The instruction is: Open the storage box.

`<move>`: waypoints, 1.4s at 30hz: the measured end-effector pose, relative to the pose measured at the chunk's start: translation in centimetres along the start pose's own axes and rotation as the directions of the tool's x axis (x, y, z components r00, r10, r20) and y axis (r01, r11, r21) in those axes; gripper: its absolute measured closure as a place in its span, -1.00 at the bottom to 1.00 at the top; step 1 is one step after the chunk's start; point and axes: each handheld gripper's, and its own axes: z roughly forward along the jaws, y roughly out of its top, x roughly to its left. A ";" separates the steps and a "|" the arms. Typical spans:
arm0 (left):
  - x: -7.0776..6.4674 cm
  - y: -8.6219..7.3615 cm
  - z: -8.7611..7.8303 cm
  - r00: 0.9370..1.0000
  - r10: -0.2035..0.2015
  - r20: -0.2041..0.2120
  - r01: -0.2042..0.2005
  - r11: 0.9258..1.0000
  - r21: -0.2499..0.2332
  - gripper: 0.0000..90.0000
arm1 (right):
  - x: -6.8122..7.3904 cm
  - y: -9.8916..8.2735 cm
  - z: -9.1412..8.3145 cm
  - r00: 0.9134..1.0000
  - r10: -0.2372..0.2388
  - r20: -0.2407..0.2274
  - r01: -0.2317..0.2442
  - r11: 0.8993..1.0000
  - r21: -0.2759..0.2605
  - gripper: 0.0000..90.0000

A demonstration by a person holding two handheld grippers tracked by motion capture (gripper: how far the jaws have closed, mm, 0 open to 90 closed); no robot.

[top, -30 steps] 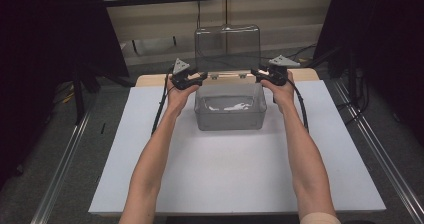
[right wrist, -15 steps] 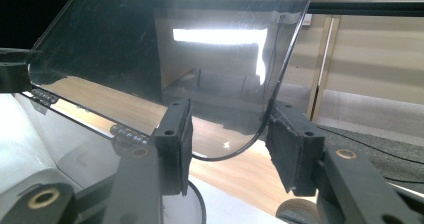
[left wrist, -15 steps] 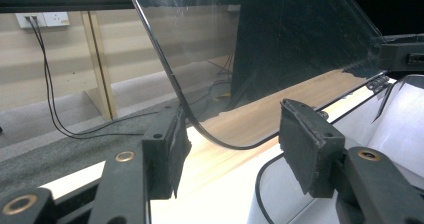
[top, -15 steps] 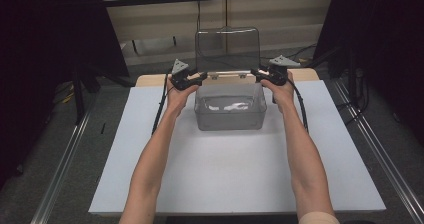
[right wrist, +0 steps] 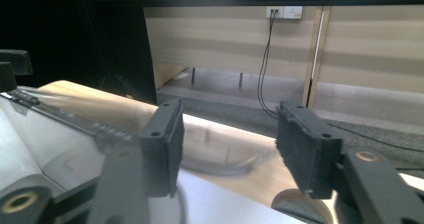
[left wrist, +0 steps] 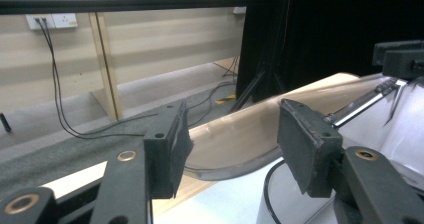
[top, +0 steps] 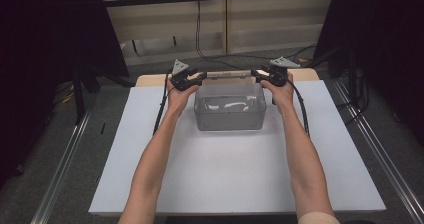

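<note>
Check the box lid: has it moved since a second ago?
Yes. The lid stood upright above the box; now it has swung back, lying low over the table's far edge.

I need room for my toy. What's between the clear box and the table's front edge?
Bare white table before the clear box, in the high view; only forearms reach over it.

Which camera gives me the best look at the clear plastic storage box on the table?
The high view: the clear plastic storage box sits whole on the white table, white contents faintly visible inside. The left gripper view catches just its curved transparent lid edge, and the right gripper view shows the same edge, blurred.
</note>
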 end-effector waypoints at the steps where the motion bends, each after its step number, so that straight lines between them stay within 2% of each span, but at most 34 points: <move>1: 0.0 0.0 0.0 1.000 -0.003 0.001 0.003 1.000 -0.002 0.02 | 0.0 0.0 0.0 1.000 -0.004 0.007 0.004 1.000 -0.004 -0.05; 3: 0.0 0.0 0.0 1.000 0.010 0.000 -0.010 1.000 -0.001 0.01 | 0.1 0.0 0.0 1.000 -0.016 0.015 0.016 1.000 -0.007 -0.04; 5: -0.1 0.1 0.0 1.000 0.018 -0.007 -0.018 1.000 0.003 0.01 | 0.2 0.1 0.0 0.999 -0.026 0.035 0.026 1.000 -0.004 -0.13; 9: 0.0 0.3 -0.2 1.000 -0.015 -0.017 0.015 1.000 0.014 -0.11 | 0.3 0.4 -0.2 0.998 -0.048 0.041 0.048 0.999 0.006 -0.21; 15: -0.3 0.7 -0.8 1.000 0.008 -0.009 -0.007 0.999 0.037 -0.25 | 0.5 0.8 -0.7 0.998 -0.054 0.041 0.053 0.998 0.018 -0.36; 17: -0.4 0.8 -0.9 1.000 0.000 -0.008 0.000 1.000 0.021 -0.26 | 0.6 0.9 -0.9 0.998 -0.050 0.048 0.050 0.999 0.009 -0.41; 21: -0.8 0.8 -1.3 1.000 0.013 -0.016 -0.013 1.000 0.018 -0.31 | 0.9 1.3 -1.4 0.997 -0.052 0.050 0.052 0.999 -0.001 -0.49; 23: -0.9 0.9 -1.7 1.000 0.002 -0.020 -0.002 1.000 0.007 -0.42 | 1.0 1.5 -1.7 0.998 -0.051 0.045 0.051 0.999 -0.005 -0.57; 27: -1.2 1.0 -2.2 1.000 -0.001 -0.017 0.001 1.000 0.005 -0.52 | 1.3 1.7 -2.3 0.998 -0.062 0.033 0.062 0.998 -0.006 -0.64; 33: -1.8 0.9 -2.9 1.000 -0.009 -0.017 0.009 1.000 0.007 -0.71 | 2.3 2.3 -2.9 0.997 -0.081 0.014 0.081 0.996 -0.039 -0.72; 35: -1.9 0.8 -3.3 1.000 0.005 -0.025 -0.005 1.000 0.003 -0.73 | 2.6 2.3 -3.1 0.996 -0.091 0.021 0.091 0.995 -0.042 -0.75; 37: -2.0 0.7 -3.7 1.000 -0.004 -0.026 0.003 1.000 -0.013 -0.74 | 2.7 2.2 -3.4 0.996 -0.086 0.018 0.087 0.995 -0.045 -0.77; 39: -2.1 0.6 -4.2 0.999 0.015 -0.049 -0.016 1.000 -0.026 -0.74 | 2.8 2.1 -3.7 0.997 -0.079 0.023 0.080 0.996 -0.045 -0.83; 42: -2.1 0.6 -4.9 0.998 0.010 -0.056 -0.011 1.000 -0.011 -0.78 | 3.0 1.9 -4.2 0.997 -0.075 0.022 0.076 0.996 -0.043 -0.92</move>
